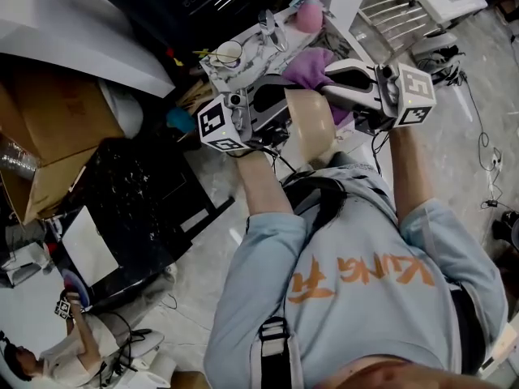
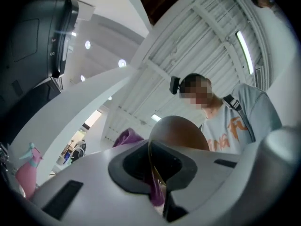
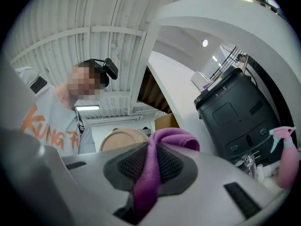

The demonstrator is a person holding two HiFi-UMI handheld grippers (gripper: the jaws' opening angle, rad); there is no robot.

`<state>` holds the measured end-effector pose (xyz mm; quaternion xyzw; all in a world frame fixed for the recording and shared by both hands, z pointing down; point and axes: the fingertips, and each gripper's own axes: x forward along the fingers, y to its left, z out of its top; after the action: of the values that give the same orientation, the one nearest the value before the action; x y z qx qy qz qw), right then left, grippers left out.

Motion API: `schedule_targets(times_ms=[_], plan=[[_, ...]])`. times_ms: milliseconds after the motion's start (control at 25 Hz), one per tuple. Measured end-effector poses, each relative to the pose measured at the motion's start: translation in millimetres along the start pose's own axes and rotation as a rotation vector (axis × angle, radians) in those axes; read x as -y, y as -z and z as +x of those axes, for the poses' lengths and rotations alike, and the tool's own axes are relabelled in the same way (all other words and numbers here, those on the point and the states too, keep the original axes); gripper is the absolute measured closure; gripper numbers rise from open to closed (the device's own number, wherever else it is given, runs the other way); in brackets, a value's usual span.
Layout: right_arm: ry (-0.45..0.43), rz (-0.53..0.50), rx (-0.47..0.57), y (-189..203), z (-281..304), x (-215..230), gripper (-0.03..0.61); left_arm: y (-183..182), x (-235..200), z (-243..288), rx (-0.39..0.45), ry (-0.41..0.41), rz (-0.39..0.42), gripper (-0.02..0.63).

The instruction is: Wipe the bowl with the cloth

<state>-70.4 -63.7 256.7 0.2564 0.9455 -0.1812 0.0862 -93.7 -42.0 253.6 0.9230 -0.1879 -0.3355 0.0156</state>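
Left gripper [image 1: 284,109], right gripper [image 1: 332,79]: both clamped, seemingly facing inward.

Bowl [image 1: 312,128] is hanging before the desk's [image 1: 251,35] near edge. Left gripper [image 2: 157,180] is clamping its left rim. Right gripper [image 3: 148,173] is sitting at its right, pinching the cloth [image 1: 312,63], which is bunching behind the bowl. Spray bottle [image 1: 308,10] is standing at the desk's far edge.

Bowl [image 1: 312,126]: tan, smooth, matte. It is held in the air and tipped on edge, with its thin rim pinched between the pads of the left gripper [image 2: 157,180].

Cloth [image 1: 311,65]: purple, fleecy, bunched. One fold is clamped in the right gripper [image 3: 149,171]. The rest is heaped against the bowl's far rim.
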Motion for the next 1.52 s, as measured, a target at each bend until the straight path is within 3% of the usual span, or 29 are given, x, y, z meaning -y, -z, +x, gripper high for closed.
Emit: schedule_targets(times_ms=[80,360,600,880,1120,1520], plan=[[0.006,0.009,0.001,3,1,2,0.505,-11,-6,0,0.068,-0.020,-0.006,0.583],[0.055,0.044,0.025,6,0,11,0.505,-25,-28,-4,0.152,-0.153,0.001,0.581],[0.100,0.053,0.029,8,-4,17,0.506,-25,-42,-5,0.133,-0.255,0.019,0.581],[0.054,0.065,0.025,15,-2,4,0.505,-36,-63,-20,0.233,-0.400,-0.019,0.581],[-0.023,0.076,0.037,14,0,-12,0.505,-33,-78,-37,0.216,-0.534,-0.028,0.581],[-0.071,0.046,0.100,-4,-1,-25,0.505,-19,-82,-57,0.157,-0.614,-0.035,0.581]])
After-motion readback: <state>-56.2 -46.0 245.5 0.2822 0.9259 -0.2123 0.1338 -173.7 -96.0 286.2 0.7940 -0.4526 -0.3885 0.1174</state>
